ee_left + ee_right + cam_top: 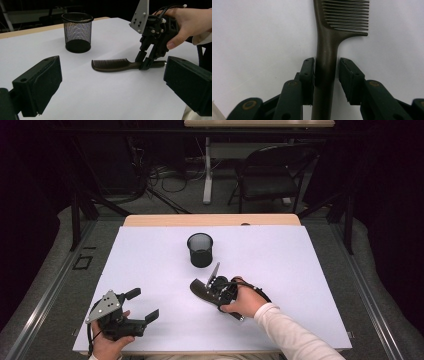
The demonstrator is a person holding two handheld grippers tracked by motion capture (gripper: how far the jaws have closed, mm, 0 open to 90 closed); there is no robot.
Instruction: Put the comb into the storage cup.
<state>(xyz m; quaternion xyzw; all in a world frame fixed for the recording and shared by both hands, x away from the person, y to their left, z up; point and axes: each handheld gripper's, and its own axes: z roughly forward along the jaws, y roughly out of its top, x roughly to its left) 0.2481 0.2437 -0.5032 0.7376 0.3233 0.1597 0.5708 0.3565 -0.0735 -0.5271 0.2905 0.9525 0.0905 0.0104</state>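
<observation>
High view overhead; both gripper views share comb (pixel 112 65)

Comb (pixel 325 62) handle end and teeth tips beyond the right gripper view's edges

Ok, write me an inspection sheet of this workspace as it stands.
Surface: white table, bare around the items.
Job's things: dark comb lying flat; black mesh cup upright, apart from it.
Clutter: nothing seen.
Grippers: right gripper straddles the comb handle, one finger touching, a gap at the other; left gripper open, holding nothing.
Cables: black cable at the right hand.
Surroundings: folding chair, floor cables beyond.
</observation>
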